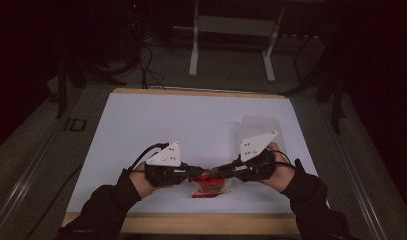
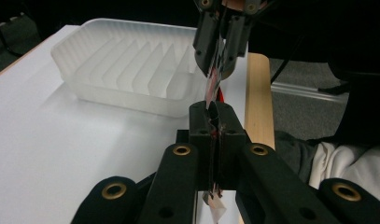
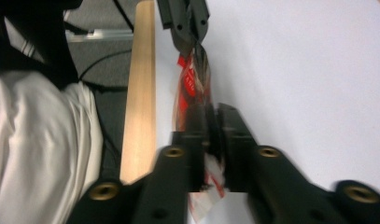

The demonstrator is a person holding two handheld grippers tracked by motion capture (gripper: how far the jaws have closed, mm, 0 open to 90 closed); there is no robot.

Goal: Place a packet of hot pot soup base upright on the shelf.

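The left gripper (image 1: pixel 191 173) is clamped on one end of a red-printed clear packet (image 1: pixel 210 186) and the right gripper (image 1: pixel 222 171) on the other, lifting it at the white surface (image 1: pixel 141 130) near edge. Probably tearing it open; unopened yet. A ribbed plastic tray (image 2: pixel 131 65) waits empty. Dark room, frame legs (image 1: pixel 193 50) behind.
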